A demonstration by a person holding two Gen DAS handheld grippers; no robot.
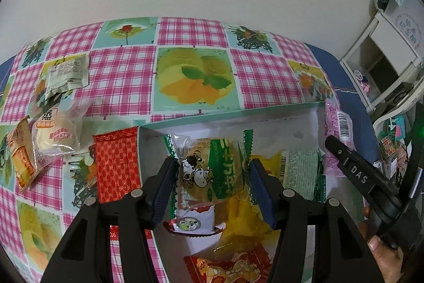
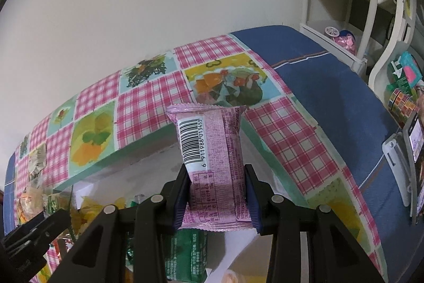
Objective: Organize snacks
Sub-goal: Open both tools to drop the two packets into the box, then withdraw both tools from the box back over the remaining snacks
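green cow-print snack point(image 1: 212, 171): held over box point(image 1: 265, 114) | pink barcode snack point(image 2: 212, 163): held upright

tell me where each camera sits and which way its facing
Left wrist: on the left gripper, looking forward and down into the open box; its fingers clamp a green cow-print snack; a hand and the right gripper show at right.
Right wrist: on the right gripper, looking down over the box's far corner; its fingers clamp a pink snack pack; the left gripper shows at lower left.
Shared: box, checked tablecloth, pink snack pack, white wall.
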